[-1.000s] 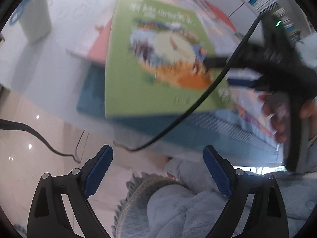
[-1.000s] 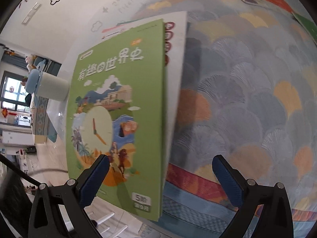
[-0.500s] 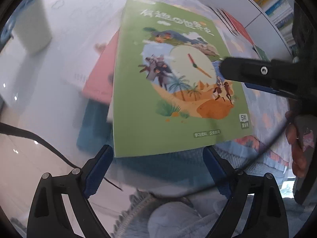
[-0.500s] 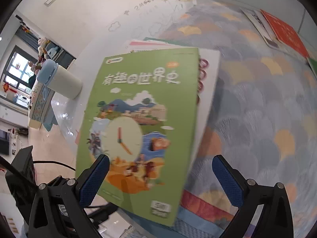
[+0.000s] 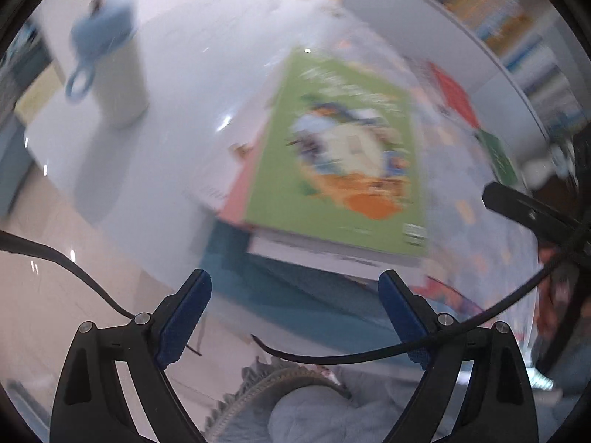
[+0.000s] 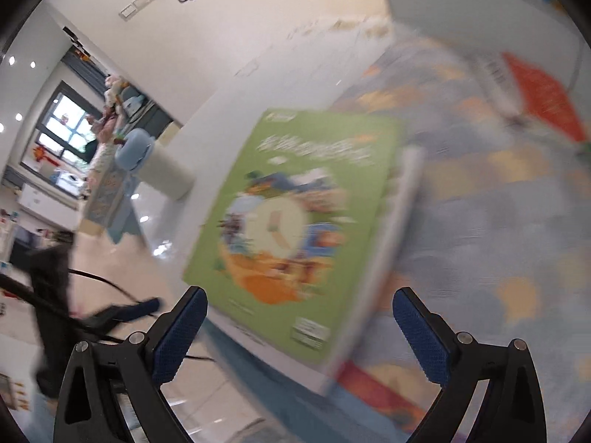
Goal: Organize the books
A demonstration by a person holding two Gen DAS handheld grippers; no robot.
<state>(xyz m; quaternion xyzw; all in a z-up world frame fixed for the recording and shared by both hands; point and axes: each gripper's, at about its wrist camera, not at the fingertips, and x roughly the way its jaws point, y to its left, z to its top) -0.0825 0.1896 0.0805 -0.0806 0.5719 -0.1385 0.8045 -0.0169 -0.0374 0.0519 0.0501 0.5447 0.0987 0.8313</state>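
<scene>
Both grippers, left gripper (image 5: 293, 315) and right gripper (image 6: 299, 332), stand spread wide, grasping nothing, above the green book (image 5: 340, 162) topping a stack.

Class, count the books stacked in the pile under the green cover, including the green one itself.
3 visible: the green book on top, a pink book poking out at its left, and a white book edging out beneath. Blur may hide more.

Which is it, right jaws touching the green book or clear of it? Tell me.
Apart. In the right wrist view the right gripper stands open and empty, with the green book lying beyond its blue pads on the stack.
</scene>
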